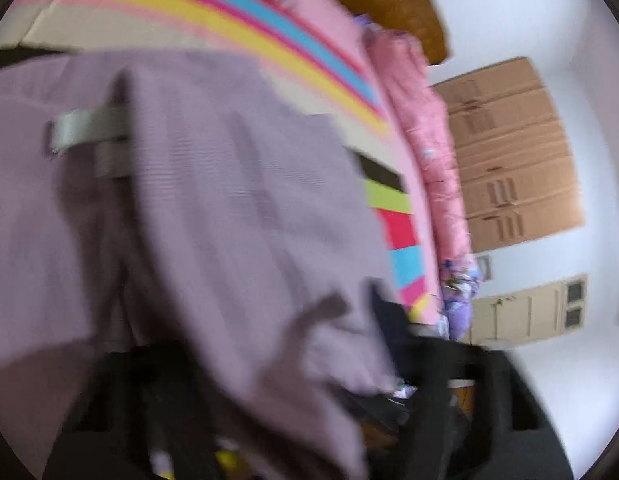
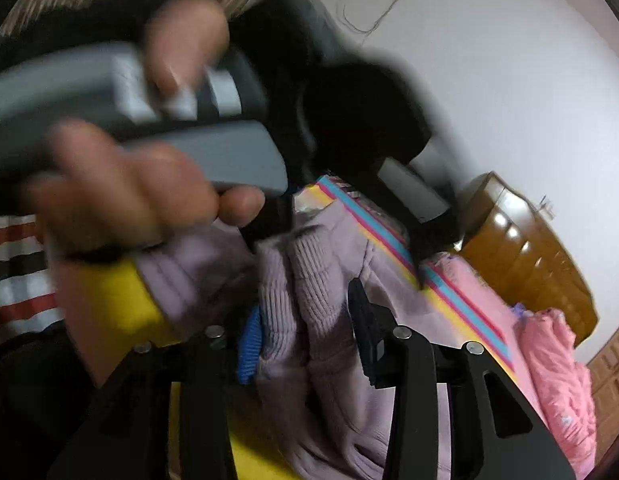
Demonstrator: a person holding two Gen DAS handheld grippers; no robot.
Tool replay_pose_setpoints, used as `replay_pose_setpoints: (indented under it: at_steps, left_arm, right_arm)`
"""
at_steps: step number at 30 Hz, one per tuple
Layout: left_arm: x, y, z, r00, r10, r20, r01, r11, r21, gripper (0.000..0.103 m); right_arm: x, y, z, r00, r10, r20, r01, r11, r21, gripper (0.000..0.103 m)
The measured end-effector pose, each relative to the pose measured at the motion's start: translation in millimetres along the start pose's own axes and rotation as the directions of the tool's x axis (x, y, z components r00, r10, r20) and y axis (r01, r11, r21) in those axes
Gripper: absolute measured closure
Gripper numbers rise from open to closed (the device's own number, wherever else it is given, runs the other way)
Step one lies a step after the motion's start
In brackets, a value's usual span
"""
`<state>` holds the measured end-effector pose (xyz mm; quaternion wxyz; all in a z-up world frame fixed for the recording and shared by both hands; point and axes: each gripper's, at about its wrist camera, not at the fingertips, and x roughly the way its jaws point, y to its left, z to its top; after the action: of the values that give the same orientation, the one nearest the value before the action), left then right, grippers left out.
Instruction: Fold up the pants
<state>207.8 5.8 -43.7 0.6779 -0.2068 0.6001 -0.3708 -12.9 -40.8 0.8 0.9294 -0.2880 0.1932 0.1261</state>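
While everything's pretty blurry, the bed [image 1: 213,20] with its striped sheet can be made out, edged by a pink quilt [image 1: 421,120] along the wall side, so open room is found only on the sheet. Most of the left view is filled by the lilac pants [image 1: 229,208], draped over the left gripper [image 1: 269,420]; whether its jaws are closed can't be told. In the right view the pants [image 2: 309,312] are bunched between the right gripper [image 2: 305,344] fingers, which are clamped on the ribbed cloth. Just above, the left hand [image 2: 121,188] is seen.
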Motion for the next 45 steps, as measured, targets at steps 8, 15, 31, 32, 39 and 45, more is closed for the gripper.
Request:
replay_pose_setpoints:
  at_steps: [8,15,31,32,39,45]
  left_arm:
    - [-7.3,4.5,-6.8,0.998,0.033,0.06,-0.036,0.998,0.045,0.072]
    - [-46.6,-89.9,2.2,0.981,0.08,0.176,-0.125,0.957,0.263,0.083]
    - [-267.7,77.5,-12.8,0.91,0.104,0.402,-0.102,0.994,-0.025,0.083]
    - [-261.0,115.8,-17.7,0.916,0.108,0.387,-0.084,0.993,-0.078,0.083]
    - [-230.9,203.1,-47.6,0.899,-0.025,0.437,0.074,0.993,-0.097,0.082]
    - [-229.4,185.9,-45.9,0.903,0.024,0.43,-0.007,0.999,-0.042,0.071]
  right_arm:
    - [-72.2,-98.4,-86.6,0.998,-0.032,-0.055,0.052,0.909,0.413,0.014]
    - [-49.9,-79.1,-100.1,0.984,0.106,-0.143,-0.019,0.859,0.511,0.014]
    - [36.9,-28.4,-52.6,0.974,-0.037,-0.224,0.112,0.937,0.332,0.013]
    - [36.1,-27.2,-53.2,0.975,-0.044,-0.216,0.112,0.943,0.313,0.013]
    - [36.8,-26.8,-52.5,0.974,-0.052,-0.222,0.115,0.953,0.281,0.012]
    - [34.4,-27.3,-51.2,0.973,-0.045,-0.226,0.113,0.947,0.3,0.012]
